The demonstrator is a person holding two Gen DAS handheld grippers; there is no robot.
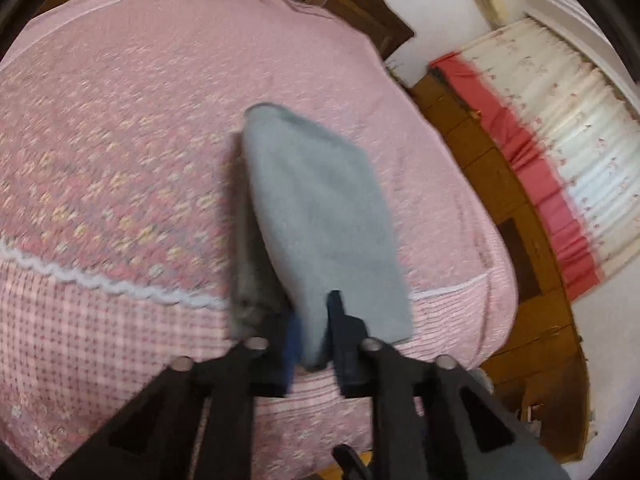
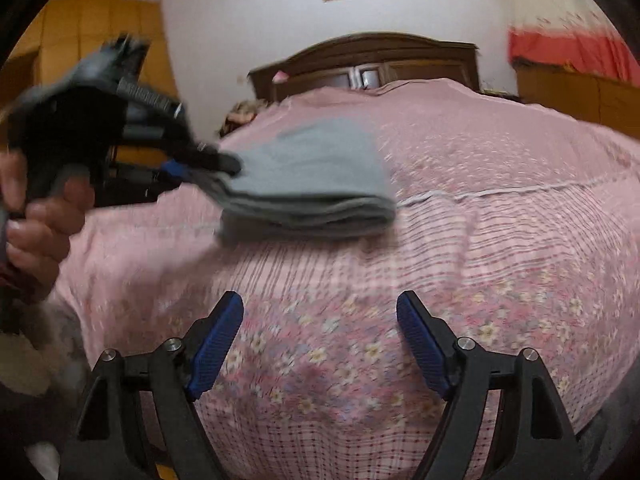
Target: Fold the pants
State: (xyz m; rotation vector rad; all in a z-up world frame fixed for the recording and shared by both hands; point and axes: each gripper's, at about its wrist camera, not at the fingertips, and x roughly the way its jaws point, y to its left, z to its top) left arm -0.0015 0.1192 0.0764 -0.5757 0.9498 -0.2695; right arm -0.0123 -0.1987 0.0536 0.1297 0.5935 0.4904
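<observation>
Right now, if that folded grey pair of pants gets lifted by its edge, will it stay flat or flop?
The grey pants would probably droop: soft cloth in loose layers. The left gripper is shut on one edge only, so the far end likely sags or unfolds. They look light and should drag across the pink bedspread, not roll.

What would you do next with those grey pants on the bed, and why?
Probably set the folded grey pants flat and let go: the left gripper is clamped on their near edge, lifting it off the pink bedspread, while the right gripper hangs open, empty.

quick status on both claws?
Left claw: closed on the folded grey pants.
Right claw: open, empty, over the pink bedspread.
</observation>
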